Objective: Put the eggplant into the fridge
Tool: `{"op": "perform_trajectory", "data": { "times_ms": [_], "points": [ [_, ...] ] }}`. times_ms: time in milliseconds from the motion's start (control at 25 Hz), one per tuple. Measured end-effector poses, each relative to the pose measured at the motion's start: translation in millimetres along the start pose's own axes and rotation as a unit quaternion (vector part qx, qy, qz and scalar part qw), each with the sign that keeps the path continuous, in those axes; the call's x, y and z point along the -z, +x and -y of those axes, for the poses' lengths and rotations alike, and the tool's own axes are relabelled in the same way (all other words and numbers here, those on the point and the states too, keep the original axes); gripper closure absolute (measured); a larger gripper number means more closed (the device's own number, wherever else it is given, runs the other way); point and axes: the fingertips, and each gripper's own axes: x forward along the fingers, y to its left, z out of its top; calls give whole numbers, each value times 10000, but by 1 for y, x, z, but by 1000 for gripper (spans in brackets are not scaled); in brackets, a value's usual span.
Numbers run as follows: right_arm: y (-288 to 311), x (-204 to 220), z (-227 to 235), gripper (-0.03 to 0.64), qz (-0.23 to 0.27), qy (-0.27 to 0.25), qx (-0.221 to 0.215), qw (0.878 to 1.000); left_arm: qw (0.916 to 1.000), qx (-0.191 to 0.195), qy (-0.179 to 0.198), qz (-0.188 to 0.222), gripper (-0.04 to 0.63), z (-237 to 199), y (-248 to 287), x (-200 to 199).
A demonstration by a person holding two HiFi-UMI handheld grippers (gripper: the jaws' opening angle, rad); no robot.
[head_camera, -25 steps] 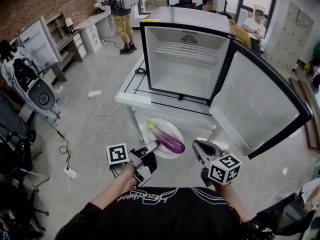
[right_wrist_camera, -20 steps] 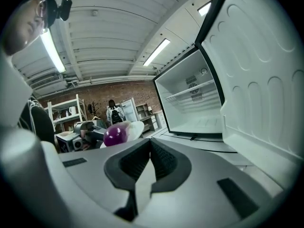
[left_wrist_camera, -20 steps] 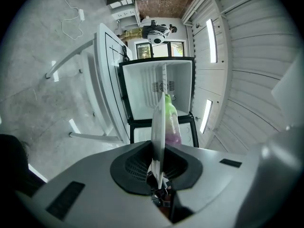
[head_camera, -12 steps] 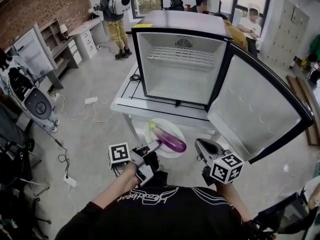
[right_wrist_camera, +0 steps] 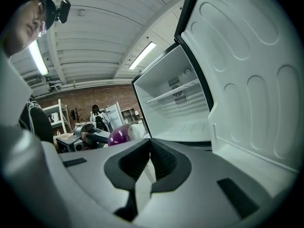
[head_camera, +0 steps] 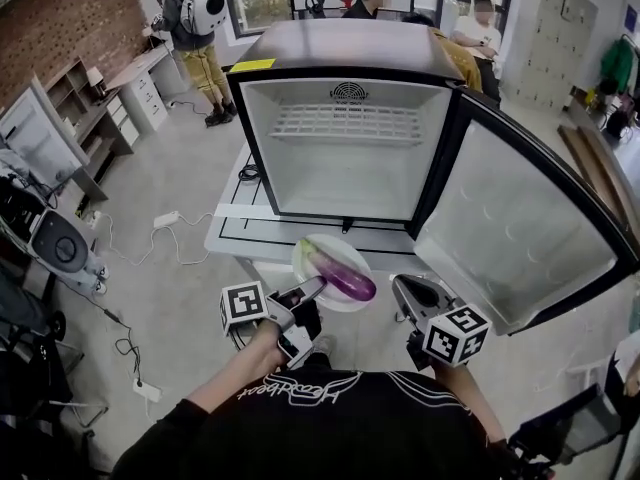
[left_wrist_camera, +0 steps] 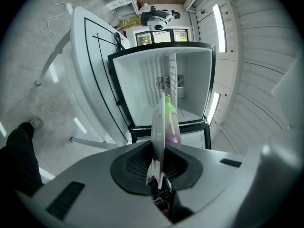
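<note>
Both fingers of your left gripper (head_camera: 308, 292) are nearly together, pinching the thin rim of a round white plate (head_camera: 350, 260). In the left gripper view the plate shows edge-on, a flat sliver between the dark ribbed pads.

On the plate lies the eggplant (head_camera: 345, 280). It is long, smooth and shiny purple, with a green stem end pointing toward the fridge (head_camera: 340, 58). It is not in the fridge. The plate is up in the air in front of the open fridge, near the front edge of the table (head_camera: 225, 238).

Your right gripper (head_camera: 404, 290) is just beside the plate, on its right. Its fingers are closed together and hold nothing. In the right gripper view you can see the round purple end of the eggplant off to the left.

The fridge is a small box with a grey top and black frame. It is smooth and white inside, with a thin wire shelf (head_camera: 345, 123) near the top. Its door (head_camera: 510, 238) hangs wide open to the right, and the inside of the door is white plastic with rounded bumps. The table under it is flat and white with black lines.
</note>
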Motion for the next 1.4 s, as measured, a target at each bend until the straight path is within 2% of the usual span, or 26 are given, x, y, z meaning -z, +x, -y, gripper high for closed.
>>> {"op": "perform_trajectory", "data": {
  "times_ms": [520, 1160, 1400],
  "points": [
    [73, -22, 50, 609, 79, 283, 640, 9975, 9970, -312, 335, -626, 560, -16, 79, -92],
    [122, -23, 84, 609, -18, 443, 1186, 9920, 9893, -640, 530, -1199, 560, -49, 162, -136],
    [139, -21, 93, 611, -9, 486, 1261, 9908, 9847, -835, 954, -1197, 560, -59, 198, -154]
  ]
}}
